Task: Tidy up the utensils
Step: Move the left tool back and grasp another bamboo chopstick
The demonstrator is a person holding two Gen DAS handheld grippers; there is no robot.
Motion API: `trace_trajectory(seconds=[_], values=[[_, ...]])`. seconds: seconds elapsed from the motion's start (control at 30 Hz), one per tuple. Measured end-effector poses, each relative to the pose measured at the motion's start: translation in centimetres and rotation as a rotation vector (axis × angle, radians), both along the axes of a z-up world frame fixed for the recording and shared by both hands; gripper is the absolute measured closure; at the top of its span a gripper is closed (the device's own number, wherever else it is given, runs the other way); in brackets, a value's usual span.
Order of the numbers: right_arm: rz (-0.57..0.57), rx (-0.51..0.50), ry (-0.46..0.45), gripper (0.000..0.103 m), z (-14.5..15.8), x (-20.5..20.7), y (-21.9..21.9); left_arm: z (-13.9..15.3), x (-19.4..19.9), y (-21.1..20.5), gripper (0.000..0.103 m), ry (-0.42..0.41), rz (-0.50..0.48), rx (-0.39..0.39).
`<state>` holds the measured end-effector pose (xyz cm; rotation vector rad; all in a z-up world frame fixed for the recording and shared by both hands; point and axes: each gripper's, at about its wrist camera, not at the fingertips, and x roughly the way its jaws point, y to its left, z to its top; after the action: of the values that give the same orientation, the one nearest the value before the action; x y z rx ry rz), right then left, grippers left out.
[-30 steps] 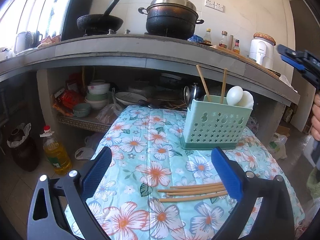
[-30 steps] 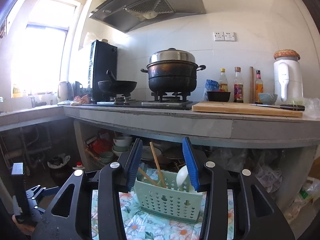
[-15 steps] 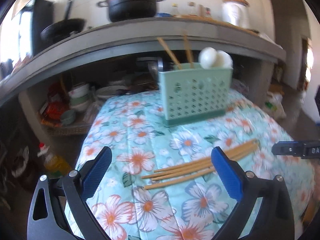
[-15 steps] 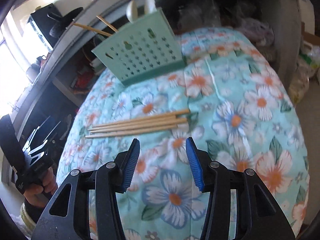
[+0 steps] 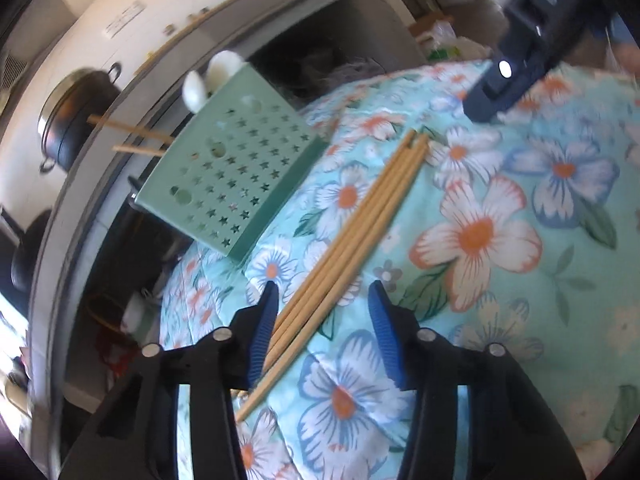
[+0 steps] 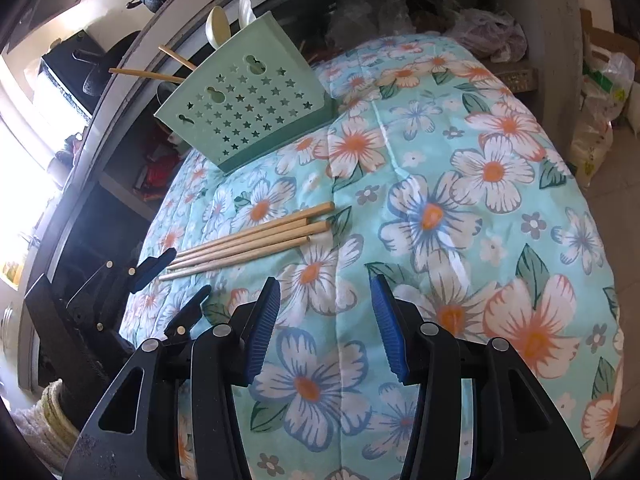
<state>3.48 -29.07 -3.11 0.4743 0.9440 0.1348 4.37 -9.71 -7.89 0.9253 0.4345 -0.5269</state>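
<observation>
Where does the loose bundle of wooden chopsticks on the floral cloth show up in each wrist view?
Left wrist: the bundle of wooden chopsticks runs diagonally through the centre, its near end between the left gripper jaws.
Right wrist: chopsticks lie left of centre.
Shared landmark: the green perforated plastic utensil holder, upper left in both.

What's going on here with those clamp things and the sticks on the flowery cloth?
A person holds a two-finger gripper in each hand and is tidying utensils. Four loose chopsticks lie side by side on the floral cloth. The left gripper has come down over their thin ends; its jaws have just been closing around them but do not yet pinch them. The right gripper hovers open over bare cloth. Behind stands a green utensil holder, already holding two chopsticks and white spoons.
</observation>
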Motion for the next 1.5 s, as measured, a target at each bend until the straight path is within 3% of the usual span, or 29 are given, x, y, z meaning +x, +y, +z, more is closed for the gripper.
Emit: trace_trajectory(seconds=[0.2,0.3,0.47,0.67,0.8,0.9,0.97,1.1,1.5], values=[[0.003,0.026,-0.003,0.057,-0.5,-0.1,-0.2,-1.1,1.6,-0.8,0.081,0.033,-0.019,0.071],[0.001,0.032,0.004,0.057,-0.7,-0.1,-0.2,-1.5,1.5,-1.5,0.089,0.012,-0.058,0.122],[-0.007,0.037,0.000,0.057,-0.7,-0.2,-0.6,-1.6,0.4,-1.6,0.093,-0.028,-0.085,0.145],[-0.010,0.035,-0.014,0.057,-0.3,-0.4,-0.8,-0.7,-1.4,-0.9,0.093,0.010,-0.076,0.164],[-0.017,0.045,-0.022,0.057,-0.1,-0.5,-0.9,0.2,-2.0,0.2,0.090,0.146,-0.031,0.110],[-0.021,0.055,-0.022,0.057,0.0,-0.6,-0.9,1.4,-1.9,1.0,0.088,0.236,-0.017,0.020],[-0.019,0.066,-0.023,0.057,0.0,-0.6,-0.9,2.3,-1.7,1.3,0.082,0.278,-0.012,-0.048],[-0.024,0.080,-0.028,0.057,0.2,-0.7,-0.9,3.0,-1.2,0.3,0.081,0.345,-0.011,-0.141],[-0.055,0.146,-0.004,0.057,-0.8,-0.9,-2.3,0.7,1.8,-5.7,0.085,0.426,0.007,-0.142]])
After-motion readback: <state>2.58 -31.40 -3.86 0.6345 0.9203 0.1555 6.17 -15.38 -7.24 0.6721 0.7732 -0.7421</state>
